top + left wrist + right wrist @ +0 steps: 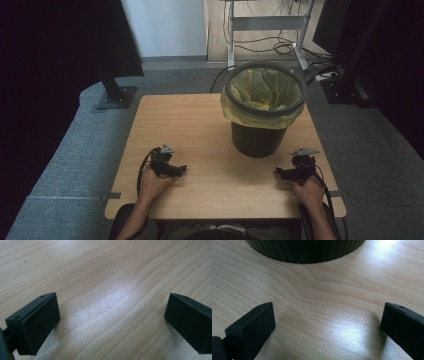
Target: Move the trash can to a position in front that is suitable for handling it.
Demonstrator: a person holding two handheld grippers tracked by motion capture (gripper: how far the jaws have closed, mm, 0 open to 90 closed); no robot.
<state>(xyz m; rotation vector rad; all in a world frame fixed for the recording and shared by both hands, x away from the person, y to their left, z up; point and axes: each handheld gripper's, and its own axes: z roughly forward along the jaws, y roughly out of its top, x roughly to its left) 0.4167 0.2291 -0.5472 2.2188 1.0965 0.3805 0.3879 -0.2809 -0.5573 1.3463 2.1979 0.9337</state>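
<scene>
Table: pale wood, I see it bare between both grippers. Bin: dark, yellow liner, standing right of centre toward the far edge; the right gripper view catches its ribbed base. Left gripper: jaws wide, holding nothing. Right gripper: jaws wide, holding nothing, near the bin.

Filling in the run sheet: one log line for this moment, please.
left gripper: open, empty, on table | right gripper: open, empty, near bin | bin: upright, yellow liner

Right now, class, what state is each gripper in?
Left gripper: open, holding nothing.
Right gripper: open, holding nothing, facing the bin.
</scene>
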